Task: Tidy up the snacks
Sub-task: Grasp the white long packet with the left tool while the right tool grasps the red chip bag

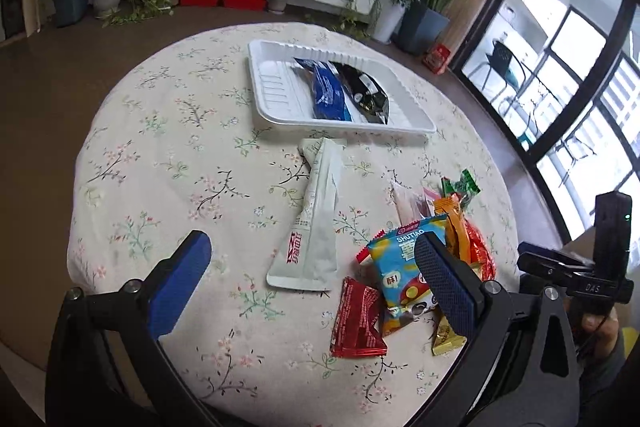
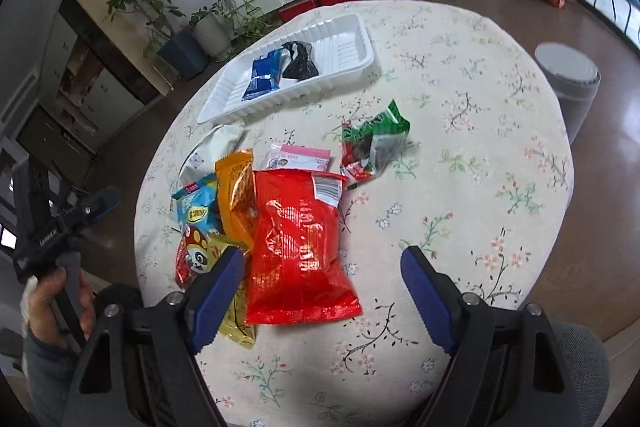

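Right gripper (image 2: 322,273) fills the bottom of its frame, jaws spread wide, nothing held; the red snack bag (image 2: 300,247) lies flat between them at centre, pads not touching it. Left gripper (image 1: 312,259) likewise wide and empty, low over the long white sachet (image 1: 316,211). White tray (image 2: 352,27), upper centre, already holds a blue packet (image 2: 262,75) and a black packet (image 2: 298,61). Remaining snacks are heaped on the floral worktop (image 2: 460,155). Judged step: approach for the next pick. Next: descend, close on the red bag's edges, carry to tray.
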### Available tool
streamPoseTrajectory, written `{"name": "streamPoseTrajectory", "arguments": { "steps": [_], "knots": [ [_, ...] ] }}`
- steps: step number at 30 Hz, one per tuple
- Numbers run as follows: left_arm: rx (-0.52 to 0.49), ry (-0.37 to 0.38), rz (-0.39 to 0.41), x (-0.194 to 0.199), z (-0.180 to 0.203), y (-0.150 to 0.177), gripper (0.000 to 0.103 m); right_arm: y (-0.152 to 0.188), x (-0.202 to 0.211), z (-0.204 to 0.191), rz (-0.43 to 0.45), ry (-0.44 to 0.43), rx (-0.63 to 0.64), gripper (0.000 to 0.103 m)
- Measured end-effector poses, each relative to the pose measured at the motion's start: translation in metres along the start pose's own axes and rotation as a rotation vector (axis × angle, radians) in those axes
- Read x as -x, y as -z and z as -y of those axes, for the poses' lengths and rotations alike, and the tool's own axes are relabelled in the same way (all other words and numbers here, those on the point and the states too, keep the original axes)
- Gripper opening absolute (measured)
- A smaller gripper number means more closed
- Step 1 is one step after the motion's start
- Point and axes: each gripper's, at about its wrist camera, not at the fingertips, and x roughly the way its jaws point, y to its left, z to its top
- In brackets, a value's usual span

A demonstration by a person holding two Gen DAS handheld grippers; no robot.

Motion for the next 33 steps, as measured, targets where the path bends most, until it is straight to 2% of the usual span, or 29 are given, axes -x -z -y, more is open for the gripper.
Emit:
{"name": "streamPoseTrajectory", "arguments": {
  "steps": [4, 7, 10, 16, 21, 22, 24, 25, 27, 31, 32, 33],
  "knots": [
    [-0.083, 0.0, -0.073, -0.025, 0.004, -0.019, 0.103, -0.005, -0.008, -0.009, -0.013, 0.028, 0.051, 0.084],
    [-0.137, -0.013, -0.122, -0.042, 0.006, -0.032, 0.103, -0.009, -0.014, -0.008, -0.021, 0.007, 0.044, 0.083],
    [-0.175, -0.005, -0.184, -0.062, 0.009, -0.043, 0.102, -0.009, -0.022, -0.007, -0.047, -0.024, 0.034, 0.078],
    [-0.209, -0.04, -0.289, -0.102, 0.01, -0.06, 0.102, -0.006, -0.031, -0.006, -0.076, -0.05, 0.017, 0.078],
    [-0.249, -0.093, -0.333, -0.122, 0.013, -0.064, 0.096, -0.007, -0.034, -0.002, -0.075, -0.043, 0.011, 0.078],
    [-0.257, -0.102, -0.337, -0.125, 0.013, -0.064, 0.092, -0.008, -0.034, -0.001, -0.075, -0.042, 0.009, 0.078],
    [-0.267, -0.116, -0.349, -0.132, 0.013, -0.064, 0.071, -0.008, -0.035, 0.0, -0.073, -0.041, 0.011, 0.078],
    [-0.264, -0.118, -0.356, -0.136, 0.011, -0.065, 0.067, -0.008, -0.035, 0.0, -0.072, -0.039, 0.011, 0.078],
    [-0.261, -0.104, -0.367, -0.14, 0.011, -0.065, 0.061, -0.007, -0.034, -0.001, -0.071, -0.039, 0.01, 0.078],
    [-0.303, -0.121, -0.398, -0.15, 0.016, -0.059, 0.061, -0.005, -0.035, 0.001, -0.078, -0.043, 0.003, 0.078],
    [-0.305, -0.12, -0.397, -0.151, 0.017, -0.059, 0.057, -0.005, -0.035, 0.001, -0.076, -0.041, 0.001, 0.078],
    [-0.304, -0.113, -0.397, -0.153, 0.016, -0.058, 0.048, -0.005, -0.035, 0.001, -0.073, -0.04, 0.002, 0.078]
  ]
}}
